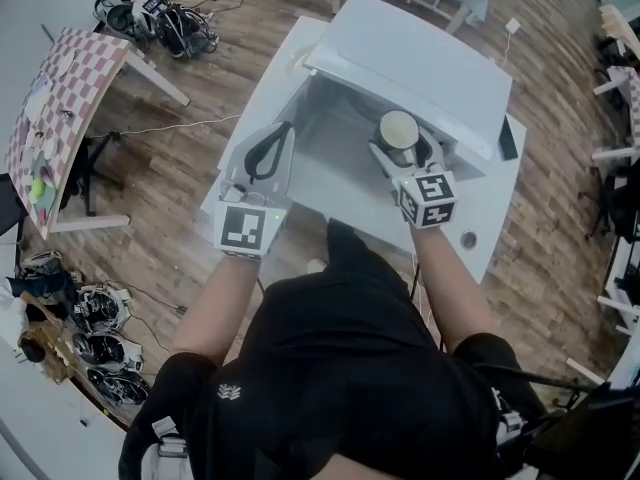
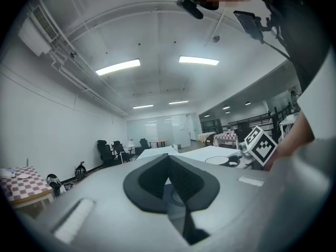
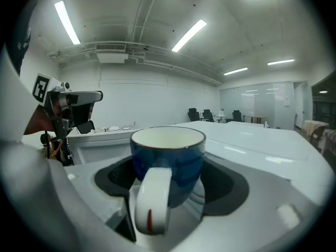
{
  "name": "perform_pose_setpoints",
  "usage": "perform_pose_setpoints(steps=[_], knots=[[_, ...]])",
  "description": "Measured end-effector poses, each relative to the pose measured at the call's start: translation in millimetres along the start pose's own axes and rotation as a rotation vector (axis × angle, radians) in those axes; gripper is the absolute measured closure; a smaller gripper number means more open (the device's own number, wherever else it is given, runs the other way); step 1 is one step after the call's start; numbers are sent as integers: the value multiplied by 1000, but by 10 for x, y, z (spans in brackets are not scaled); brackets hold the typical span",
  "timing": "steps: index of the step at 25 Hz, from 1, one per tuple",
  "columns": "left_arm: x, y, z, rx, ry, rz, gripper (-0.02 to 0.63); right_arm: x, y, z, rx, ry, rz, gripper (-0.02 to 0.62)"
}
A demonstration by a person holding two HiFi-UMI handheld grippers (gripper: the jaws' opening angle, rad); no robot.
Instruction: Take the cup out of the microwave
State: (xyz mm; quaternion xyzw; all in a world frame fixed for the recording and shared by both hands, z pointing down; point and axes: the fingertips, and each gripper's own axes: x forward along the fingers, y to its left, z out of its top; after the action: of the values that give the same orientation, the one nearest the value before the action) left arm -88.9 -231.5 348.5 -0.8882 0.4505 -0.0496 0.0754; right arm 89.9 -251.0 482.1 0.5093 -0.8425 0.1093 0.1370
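Note:
A white microwave (image 1: 415, 63) stands on a white table (image 1: 495, 218) with its front open toward me. The cup (image 1: 398, 134) is dark blue outside and cream inside, with a white handle. It is upright at the mouth of the microwave, held between the jaws of my right gripper (image 1: 400, 153). In the right gripper view the cup (image 3: 169, 156) fills the middle, handle toward the camera, with the right gripper (image 3: 169, 185) shut on it. My left gripper (image 1: 265, 153) is at the microwave's left side. Its black pads (image 2: 152, 180) meet with nothing between them.
A pink checkered table (image 1: 60, 98) stands at the left on the wooden floor. Cables and gear (image 1: 165, 13) lie at the top left, and more gear (image 1: 95, 338) at the lower left. A black flat object (image 1: 507, 138) lies on the white table's right side.

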Motion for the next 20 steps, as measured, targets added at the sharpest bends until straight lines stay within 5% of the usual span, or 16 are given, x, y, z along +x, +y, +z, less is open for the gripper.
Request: perform_pose_setpoints(steps=[20], knots=[[-101, 311, 629, 10, -42, 28, 603, -395, 19, 948, -19, -81, 29, 213]])
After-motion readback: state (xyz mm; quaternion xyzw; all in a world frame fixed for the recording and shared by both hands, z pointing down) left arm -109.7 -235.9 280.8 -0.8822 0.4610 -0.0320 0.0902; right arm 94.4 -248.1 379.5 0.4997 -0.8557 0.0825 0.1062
